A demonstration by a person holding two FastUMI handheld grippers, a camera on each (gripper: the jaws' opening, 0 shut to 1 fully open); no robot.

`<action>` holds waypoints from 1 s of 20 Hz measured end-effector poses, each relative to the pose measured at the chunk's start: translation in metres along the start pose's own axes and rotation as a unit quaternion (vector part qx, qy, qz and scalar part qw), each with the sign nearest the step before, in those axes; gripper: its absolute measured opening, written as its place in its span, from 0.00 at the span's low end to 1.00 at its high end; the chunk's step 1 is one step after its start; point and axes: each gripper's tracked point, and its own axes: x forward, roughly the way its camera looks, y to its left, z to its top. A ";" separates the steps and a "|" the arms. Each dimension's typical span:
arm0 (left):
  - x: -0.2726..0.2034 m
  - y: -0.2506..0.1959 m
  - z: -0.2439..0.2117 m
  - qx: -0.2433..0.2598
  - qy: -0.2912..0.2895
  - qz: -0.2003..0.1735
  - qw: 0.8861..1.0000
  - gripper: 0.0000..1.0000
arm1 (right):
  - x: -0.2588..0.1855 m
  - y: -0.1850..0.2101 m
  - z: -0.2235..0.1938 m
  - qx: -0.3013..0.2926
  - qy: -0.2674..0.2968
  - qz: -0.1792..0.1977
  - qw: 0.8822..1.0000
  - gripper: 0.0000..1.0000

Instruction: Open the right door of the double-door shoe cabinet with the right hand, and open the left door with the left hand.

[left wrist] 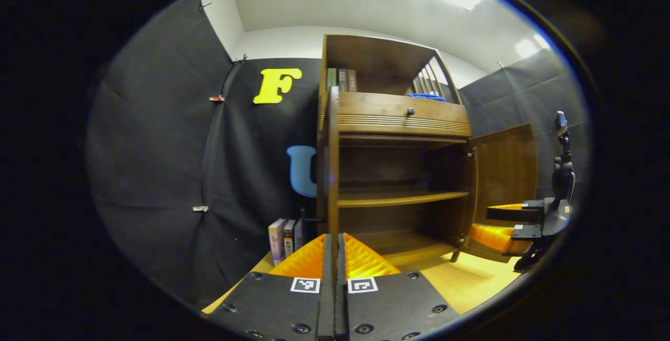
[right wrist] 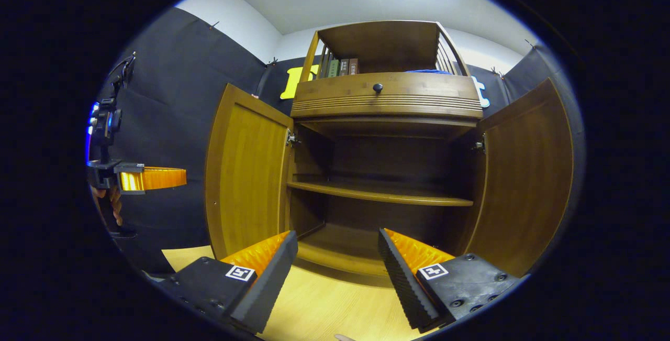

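Both doors [right wrist: 246,173] of the shoe cabinet [right wrist: 387,100] stand open; we judge only withdrawal remains, left hand-held gripper [left wrist: 335,257] closed empty, right hand-held gripper [right wrist: 337,257] wide, empty.

Brown wooden shoe cabinet [right wrist: 387,100], striped drawer front [right wrist: 386,103]

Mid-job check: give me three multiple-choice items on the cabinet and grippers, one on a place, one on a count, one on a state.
1. Where do the books stand?
A. On the cabinet's top shelf
B. On the middle shelf inside
C. On the right door

2. How many knobs show on the drawer?
A. Three
B. Two
C. One

3. How do the cabinet doors stand?
A. Both shut
B. Both open
C. Left shut only

Answers: 1 A, they stand above the drawer; 2 C, one dark knob at its middle; 3 B, the left door and right door swing outward, baring the shelves.
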 end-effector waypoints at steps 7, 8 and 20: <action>0.017 -0.055 0.003 -0.003 -0.021 -0.057 0.998 0.07 | -0.031 -0.036 0.004 0.009 0.003 -0.042 0.999 0.97; 0.022 -0.061 0.001 -0.004 -0.020 -0.060 0.998 0.17 | -0.035 -0.042 0.005 0.007 0.002 -0.047 0.999 0.97; 0.073 -0.132 -0.016 -0.013 -0.008 -0.090 0.996 0.95 | -0.052 -0.110 0.012 0.002 -0.006 -0.090 0.996 0.99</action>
